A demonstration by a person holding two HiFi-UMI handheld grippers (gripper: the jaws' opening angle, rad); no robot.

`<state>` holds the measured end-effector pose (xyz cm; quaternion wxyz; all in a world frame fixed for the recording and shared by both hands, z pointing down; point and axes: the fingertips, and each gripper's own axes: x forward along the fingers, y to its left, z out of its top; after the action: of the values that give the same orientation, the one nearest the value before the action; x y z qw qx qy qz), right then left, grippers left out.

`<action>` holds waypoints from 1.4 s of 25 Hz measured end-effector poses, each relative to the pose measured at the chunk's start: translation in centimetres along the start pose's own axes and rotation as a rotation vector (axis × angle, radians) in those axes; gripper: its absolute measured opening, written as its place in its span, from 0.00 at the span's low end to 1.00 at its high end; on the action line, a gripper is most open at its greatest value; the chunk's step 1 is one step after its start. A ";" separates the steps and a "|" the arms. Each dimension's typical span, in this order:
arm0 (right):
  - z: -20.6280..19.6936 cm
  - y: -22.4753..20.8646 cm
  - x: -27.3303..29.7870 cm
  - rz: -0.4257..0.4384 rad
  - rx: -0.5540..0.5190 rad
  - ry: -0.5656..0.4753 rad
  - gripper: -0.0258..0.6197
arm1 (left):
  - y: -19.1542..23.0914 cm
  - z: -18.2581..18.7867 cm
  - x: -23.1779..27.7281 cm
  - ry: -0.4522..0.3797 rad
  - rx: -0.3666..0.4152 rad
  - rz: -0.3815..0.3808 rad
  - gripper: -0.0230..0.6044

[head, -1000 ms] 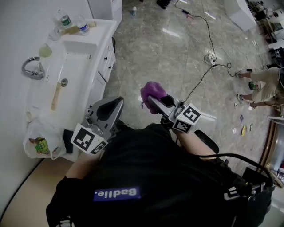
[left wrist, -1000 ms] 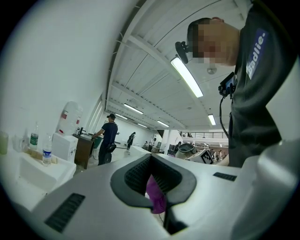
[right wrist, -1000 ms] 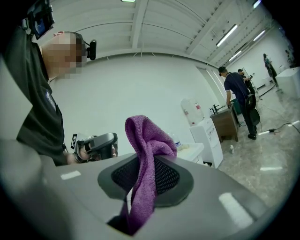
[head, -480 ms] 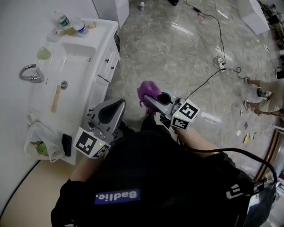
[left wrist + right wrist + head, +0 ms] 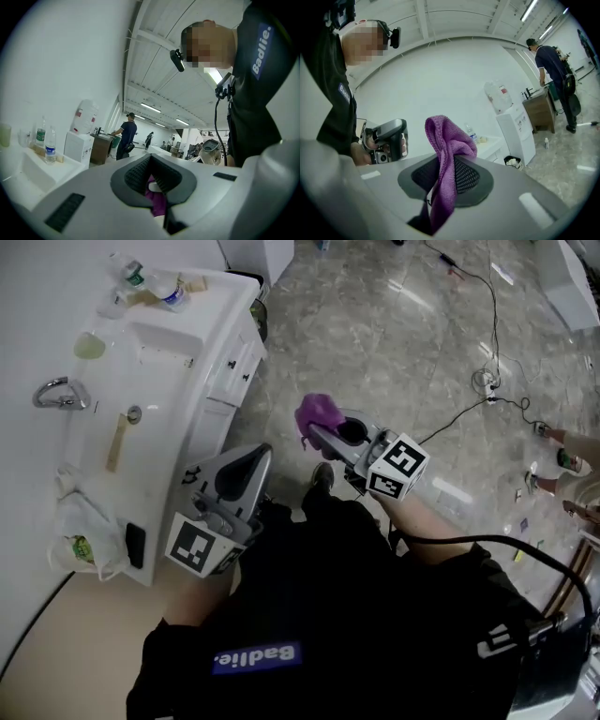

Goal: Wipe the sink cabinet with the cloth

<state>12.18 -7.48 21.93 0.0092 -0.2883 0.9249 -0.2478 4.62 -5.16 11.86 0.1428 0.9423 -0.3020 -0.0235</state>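
Right tongs (image 5: 447, 176) are clamped on the purple cloth (image 5: 450, 136). It's pinched by a fold, so most of it sits as a wad past the tips and a tail hangs down on the near side.

Left tongs (image 5: 154, 180) are closed down to a slit with nothing in them. The purple showing through that slit looks like the same cloth further off, not something they're holding.

Both tongs are up in front of the person's chest, over the floor (image 5: 375, 343). The cabinet (image 5: 223, 381) is off to the left of the left tongs and a bit ahead. The cloth is well apart from it and touches nothing, so I'd say wiping hasn't started.

Further out on that side, the counter (image 5: 220, 296) has a sink (image 5: 141, 381), with bottles (image 5: 172, 293) at the far end and a plastic bag (image 5: 80, 526) at the near end. A cable (image 5: 450, 413) runs across the floor out past the right tongs.

What I'd worry about:
- The grip is on a fold, so dragging it along the doors could pull the cloth out.
- With the cloth bunched like that, only a small patch would touch, and the hard tips could scrape the paint if pressed in flat.
- If the wipe goes up onto the counter, the bottles look easy to knock over.
- The hanging tail might snag on a door knob.
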 end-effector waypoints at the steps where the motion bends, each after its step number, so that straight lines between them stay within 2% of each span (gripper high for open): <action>1: -0.5 -1.0 0.5 -0.007 -0.001 0.003 0.15 | 0.4 -0.7 0.3 -0.001 0.000 -0.002 0.04; 7: -4.0 -6.8 4.0 -0.052 -0.001 -0.011 0.15 | 3.5 -5.3 2.4 0.018 -0.036 -0.028 0.04; 14: -10.7 -12.0 9.3 -0.069 -0.071 -0.010 0.15 | 7.6 -12.4 3.2 0.020 0.016 -0.055 0.04; 23: -18.8 -20.3 14.8 -0.087 -0.124 -0.047 0.15 | 12.3 -23.5 4.8 0.015 0.025 -0.073 0.04; 27: -22.9 -24.0 17.6 -0.098 -0.146 -0.079 0.15 | 14.6 -29.5 4.9 0.042 0.036 -0.097 0.04; 35: -30.4 -30.8 22.4 -0.087 -0.209 -0.088 0.15 | 19.2 -40.5 4.7 -0.003 0.064 -0.086 0.04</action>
<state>4.95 -27.66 65.74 0.0090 -0.3382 0.9310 -0.1371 2.97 -12.47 56.30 0.1110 0.9584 -0.2621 -0.0213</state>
